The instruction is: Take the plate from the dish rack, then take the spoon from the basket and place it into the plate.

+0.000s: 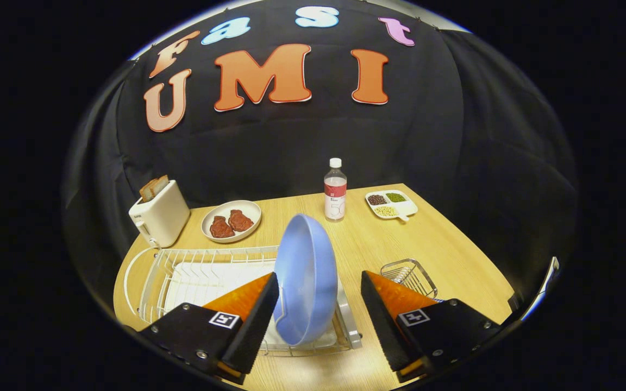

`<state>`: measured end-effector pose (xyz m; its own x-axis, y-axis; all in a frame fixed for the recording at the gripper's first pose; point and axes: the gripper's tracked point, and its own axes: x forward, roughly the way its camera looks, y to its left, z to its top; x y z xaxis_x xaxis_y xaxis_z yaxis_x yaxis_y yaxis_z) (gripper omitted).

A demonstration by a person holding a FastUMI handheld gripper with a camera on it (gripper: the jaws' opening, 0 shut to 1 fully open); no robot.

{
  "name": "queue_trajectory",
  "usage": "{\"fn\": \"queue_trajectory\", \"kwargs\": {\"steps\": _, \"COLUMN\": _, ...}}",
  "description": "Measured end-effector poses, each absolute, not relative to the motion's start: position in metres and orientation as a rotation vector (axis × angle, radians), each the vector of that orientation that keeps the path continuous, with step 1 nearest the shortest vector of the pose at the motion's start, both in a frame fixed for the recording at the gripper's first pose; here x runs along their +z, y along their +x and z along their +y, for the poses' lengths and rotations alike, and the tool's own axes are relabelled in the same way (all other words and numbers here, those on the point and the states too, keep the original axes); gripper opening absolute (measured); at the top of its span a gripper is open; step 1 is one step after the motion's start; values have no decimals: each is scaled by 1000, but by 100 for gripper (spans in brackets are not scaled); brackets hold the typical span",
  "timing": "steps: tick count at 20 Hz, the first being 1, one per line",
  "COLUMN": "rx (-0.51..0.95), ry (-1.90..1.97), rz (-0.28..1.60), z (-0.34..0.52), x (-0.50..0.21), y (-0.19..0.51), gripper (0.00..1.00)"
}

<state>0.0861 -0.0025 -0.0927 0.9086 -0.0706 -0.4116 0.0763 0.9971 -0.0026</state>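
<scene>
Blue plate stands on edge in the white wire dish rack, between your gripper's spread fingers; the left finger sits against its rim, the right one apart. Your wire basket lies beyond the right finger on the wooden table.

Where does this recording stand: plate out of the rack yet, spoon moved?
Nothing looks done yet. The plate stands on edge in the rack, between the open claw fingers; the left one is at its rim, the right one apart. Left: grip it, lift it out, then fetch the spoon from the basket.
</scene>
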Motion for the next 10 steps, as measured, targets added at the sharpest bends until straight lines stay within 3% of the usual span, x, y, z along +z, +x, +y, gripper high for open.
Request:
{"fn": "queue_trajectory", "kwargs": {"steps": 8, "rx": -70, "ry": -4, "rz": 502, "z": 8, "x": -106, "y": 106, "gripper": 47}}
{"fn": "queue_trajectory", "kwargs": {"steps": 10, "rx": -109, "ry": -1, "rz": 524, "z": 2, "x": -107, "y": 110, "gripper": 29}}
